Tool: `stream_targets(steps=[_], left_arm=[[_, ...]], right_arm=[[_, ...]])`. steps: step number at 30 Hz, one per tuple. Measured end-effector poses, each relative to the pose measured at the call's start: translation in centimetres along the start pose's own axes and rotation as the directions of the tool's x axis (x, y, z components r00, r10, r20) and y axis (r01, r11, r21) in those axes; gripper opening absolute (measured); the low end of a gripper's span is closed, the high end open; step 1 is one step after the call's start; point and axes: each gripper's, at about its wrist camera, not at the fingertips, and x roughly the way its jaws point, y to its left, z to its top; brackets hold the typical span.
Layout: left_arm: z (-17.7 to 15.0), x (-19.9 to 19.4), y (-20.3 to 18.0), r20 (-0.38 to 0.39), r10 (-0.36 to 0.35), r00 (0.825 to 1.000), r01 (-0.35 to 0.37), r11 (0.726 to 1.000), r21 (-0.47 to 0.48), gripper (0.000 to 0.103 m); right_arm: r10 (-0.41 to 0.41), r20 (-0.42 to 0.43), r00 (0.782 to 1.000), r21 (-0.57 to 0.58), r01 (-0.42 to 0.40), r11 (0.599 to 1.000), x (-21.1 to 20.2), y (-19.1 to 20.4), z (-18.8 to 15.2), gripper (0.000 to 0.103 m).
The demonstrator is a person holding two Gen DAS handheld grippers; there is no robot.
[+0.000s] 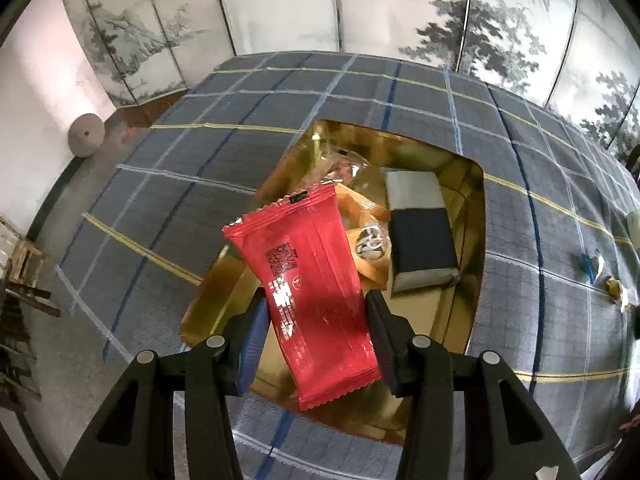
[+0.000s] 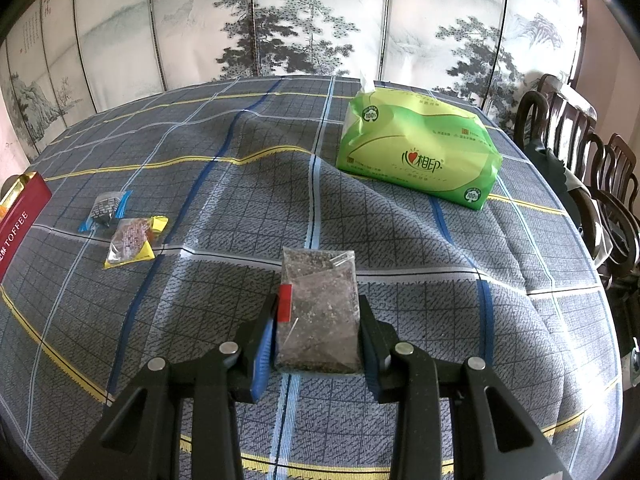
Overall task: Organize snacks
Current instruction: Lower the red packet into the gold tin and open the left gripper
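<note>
The left gripper (image 1: 316,320) has its jaws clamped on a glossy red plastic snack packet (image 1: 308,300), held above a shiny gold rectangular tin (image 1: 476,240) that sits on the surface under a blue-grey checked cloth (image 1: 200,184). Inside the tin lie a grey and navy wrapped bar (image 1: 422,232) and orange wrapped sweets (image 1: 368,216). The right gripper (image 2: 318,332) has its jaws pinched on a clear packet of dark speckled snack (image 2: 320,312). Two small wrapped sweets (image 2: 124,232) lie far left, a green tissue pack (image 2: 420,156) beyond.
</note>
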Motion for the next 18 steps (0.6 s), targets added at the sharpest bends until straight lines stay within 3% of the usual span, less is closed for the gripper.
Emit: stream_targets(steps=[13, 18], left_arm=[[2.0, 2.9, -2.3, -0.045, -0.045, 0.998, 0.046, 0.998, 0.030, 0.044], [2.4, 3.8, -2.5, -0.077, -0.106, 0.991, 0.107, 0.994, 0.008, 0.044]], right_arm=[[-0.001, 0.000, 1.000, 0.000, 0.001, 1.000, 0.0, 0.1, 0.0, 0.036], [-0.001, 0.000, 1.000, -0.001, 0.001, 1.000, 0.0, 0.1, 0.0, 0.036]])
